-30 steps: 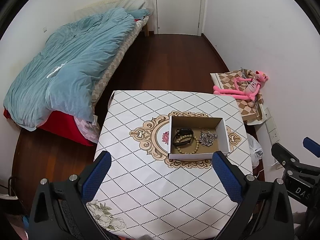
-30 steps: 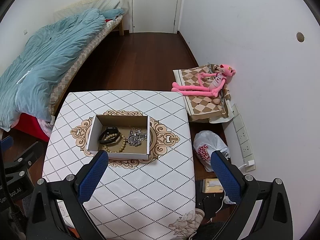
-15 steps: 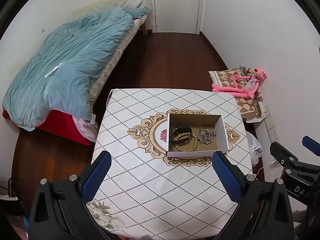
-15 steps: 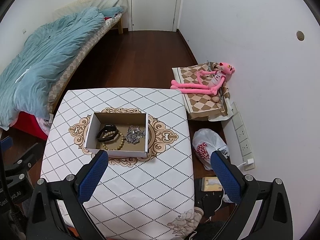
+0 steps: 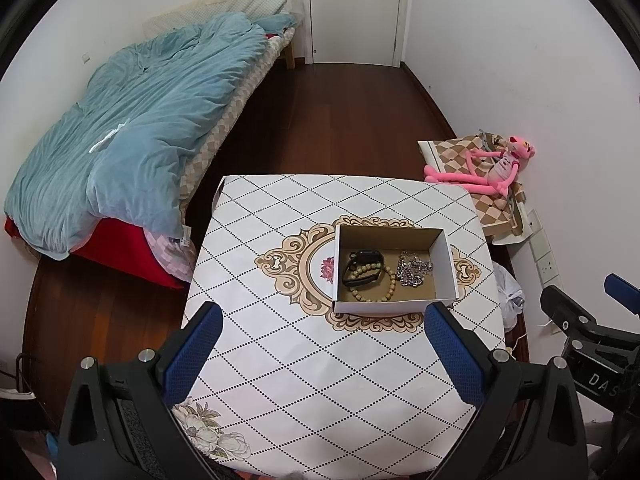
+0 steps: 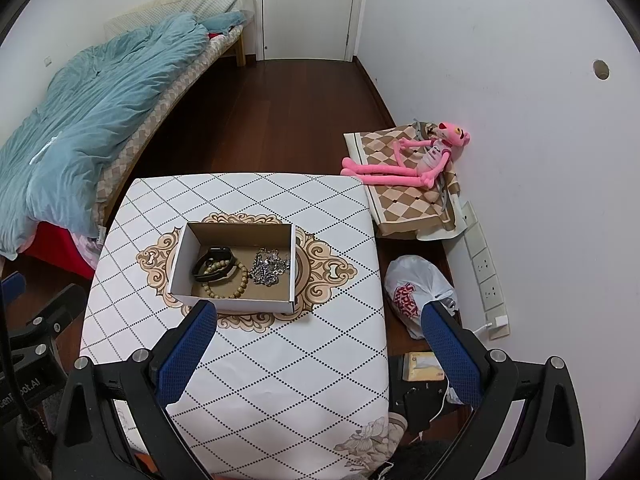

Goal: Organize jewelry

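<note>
An open cardboard box (image 5: 444,264) (image 6: 182,258) sits on the patterned table (image 5: 304,360) (image 6: 288,368). Inside lie a black band (image 5: 362,268) (image 6: 214,262), a wooden bead bracelet (image 5: 378,290) (image 6: 228,288) and a silver chain (image 5: 414,270) (image 6: 270,268). My left gripper (image 5: 324,354) is open and empty, high above the table's near side. My right gripper (image 6: 320,352) is open and empty, high above the table's near right part. Each gripper shows at the edge of the other's view.
A bed with a teal duvet (image 5: 140,132) stands at the left. A pink plush toy (image 6: 416,160) lies on a checked cushion by the right wall. A white plastic bag (image 6: 416,288) and wall sockets (image 6: 486,276) are right of the table. A closed door (image 5: 354,8) is at the back.
Both grippers have drawn back and risen slightly; the table and box look a little smaller and farther. Both stay open and empty. The jewelry has not moved.
</note>
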The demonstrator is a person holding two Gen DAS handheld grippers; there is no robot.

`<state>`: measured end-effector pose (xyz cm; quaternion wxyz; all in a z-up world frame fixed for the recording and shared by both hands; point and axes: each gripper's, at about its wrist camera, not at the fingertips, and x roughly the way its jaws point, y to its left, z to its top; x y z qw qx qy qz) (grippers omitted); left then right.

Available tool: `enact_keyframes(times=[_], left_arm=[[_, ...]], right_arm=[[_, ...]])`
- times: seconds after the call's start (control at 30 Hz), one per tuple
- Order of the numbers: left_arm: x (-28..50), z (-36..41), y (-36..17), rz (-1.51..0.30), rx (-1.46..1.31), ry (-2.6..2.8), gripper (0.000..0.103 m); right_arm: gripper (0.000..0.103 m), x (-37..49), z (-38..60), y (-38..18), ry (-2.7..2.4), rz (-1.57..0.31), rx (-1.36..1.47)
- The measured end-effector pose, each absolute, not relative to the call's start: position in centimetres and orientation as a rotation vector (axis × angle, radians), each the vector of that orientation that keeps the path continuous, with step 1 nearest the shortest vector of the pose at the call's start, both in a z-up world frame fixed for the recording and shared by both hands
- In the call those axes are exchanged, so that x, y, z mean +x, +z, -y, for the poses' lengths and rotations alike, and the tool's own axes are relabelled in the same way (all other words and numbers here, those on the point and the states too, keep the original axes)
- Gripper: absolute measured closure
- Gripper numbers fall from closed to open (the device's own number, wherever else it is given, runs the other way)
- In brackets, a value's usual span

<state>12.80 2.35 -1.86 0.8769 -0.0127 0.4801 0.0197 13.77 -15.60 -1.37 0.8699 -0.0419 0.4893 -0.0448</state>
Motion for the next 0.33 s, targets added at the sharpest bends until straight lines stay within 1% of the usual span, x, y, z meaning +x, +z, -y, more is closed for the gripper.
enact_keyframes(times=[0.33], left_arm=[[12.78, -2.48, -2.05, -0.998, -0.044, 0.032, 0.000]], right_arm=[[0.000, 13.70, 15.63, -1.52, -0.092, -1.026, -0.087]])
